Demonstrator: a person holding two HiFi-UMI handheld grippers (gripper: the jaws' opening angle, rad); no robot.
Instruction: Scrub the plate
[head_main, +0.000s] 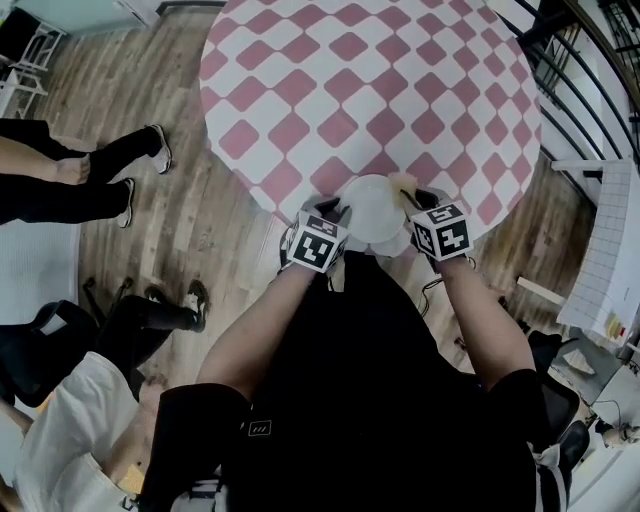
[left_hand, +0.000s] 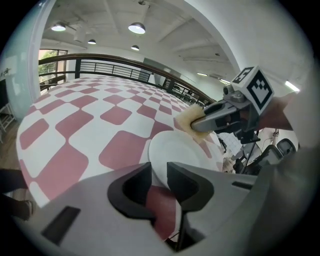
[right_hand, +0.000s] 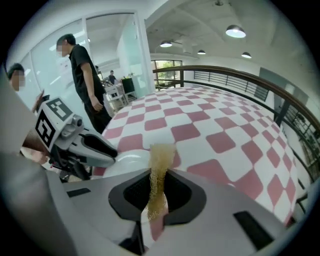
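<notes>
A white plate (head_main: 373, 208) is held at the near edge of the round pink-and-white checked table (head_main: 330, 90). My left gripper (head_main: 335, 212) is shut on the plate's left rim; the left gripper view shows the plate (left_hand: 175, 152) pinched edge-on between the jaws of that gripper (left_hand: 159, 176). My right gripper (head_main: 412, 202) is shut on a yellow scrubbing sponge (head_main: 403, 186) at the plate's right rim. In the right gripper view the sponge (right_hand: 160, 165) sticks up squeezed between the jaws, with the plate (right_hand: 127, 162) just left of it.
Two people's legs and shoes (head_main: 150, 150) stand on the wooden floor left of the table. A black railing (head_main: 585, 80) runs along the right. A person in black (right_hand: 85, 75) stands beyond the table's far side.
</notes>
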